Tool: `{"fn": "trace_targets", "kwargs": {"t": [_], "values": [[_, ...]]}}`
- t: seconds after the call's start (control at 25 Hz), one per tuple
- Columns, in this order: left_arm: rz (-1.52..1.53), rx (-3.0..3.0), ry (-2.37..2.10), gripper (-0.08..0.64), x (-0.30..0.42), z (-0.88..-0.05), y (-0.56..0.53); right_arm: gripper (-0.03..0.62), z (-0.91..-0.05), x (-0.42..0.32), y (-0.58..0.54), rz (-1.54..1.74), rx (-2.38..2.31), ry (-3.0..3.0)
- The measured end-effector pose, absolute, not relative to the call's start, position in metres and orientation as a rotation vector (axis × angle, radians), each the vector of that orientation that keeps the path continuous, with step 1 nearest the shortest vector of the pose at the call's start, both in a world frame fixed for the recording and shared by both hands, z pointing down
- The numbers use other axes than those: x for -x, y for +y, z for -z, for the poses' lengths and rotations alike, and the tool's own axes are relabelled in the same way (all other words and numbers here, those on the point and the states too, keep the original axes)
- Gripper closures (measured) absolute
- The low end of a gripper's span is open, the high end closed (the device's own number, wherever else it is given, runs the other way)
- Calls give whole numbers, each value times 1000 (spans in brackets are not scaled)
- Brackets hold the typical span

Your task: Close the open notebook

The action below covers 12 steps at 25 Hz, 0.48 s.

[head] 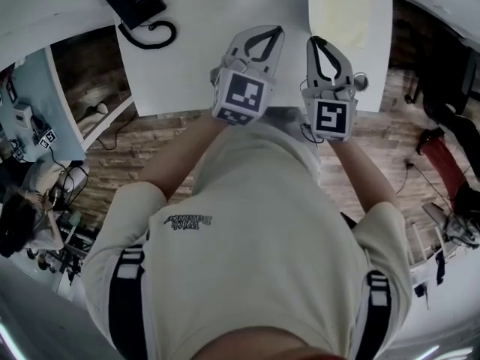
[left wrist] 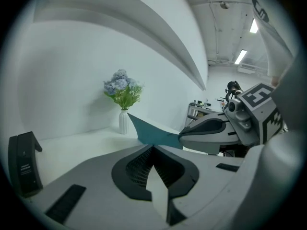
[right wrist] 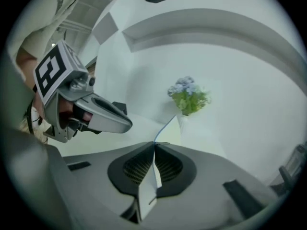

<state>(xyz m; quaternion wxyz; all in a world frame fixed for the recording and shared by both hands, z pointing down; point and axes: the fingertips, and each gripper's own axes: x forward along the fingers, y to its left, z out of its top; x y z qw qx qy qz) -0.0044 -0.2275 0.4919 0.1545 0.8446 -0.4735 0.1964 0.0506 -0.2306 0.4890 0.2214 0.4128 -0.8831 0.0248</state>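
Right tongs (right wrist: 154, 143) pinched shut on the edge of the teal cover (left wrist: 152, 132), which is raised off the bench (head: 187, 66). The notebook (head: 342, 10) lies straight ahead of them, long edge running away from the person. Left tongs (left wrist: 153, 150) shut, empty, just beside. Judgement: the right hand is nearer and should carry the fold.

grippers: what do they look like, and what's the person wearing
The left tongs and right tongs are pale grey tapered shells with black ribbed pads. Each carries a white cube with black square markers. The person wears a cream short-sleeved shirt.
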Motion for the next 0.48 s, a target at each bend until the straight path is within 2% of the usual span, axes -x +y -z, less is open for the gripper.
{"fn": "trace_targets", "kwargs": {"t": [0.2,0.48], "values": [[-559,-2520,-1240,546,-49,-487,-246,574,-493,-134,-242,-190,-1391,-2255],[-691,-2538,-1035,546,-124,-552,-259,546,-560,-216,-259,-306,-1484,-2004]]}}
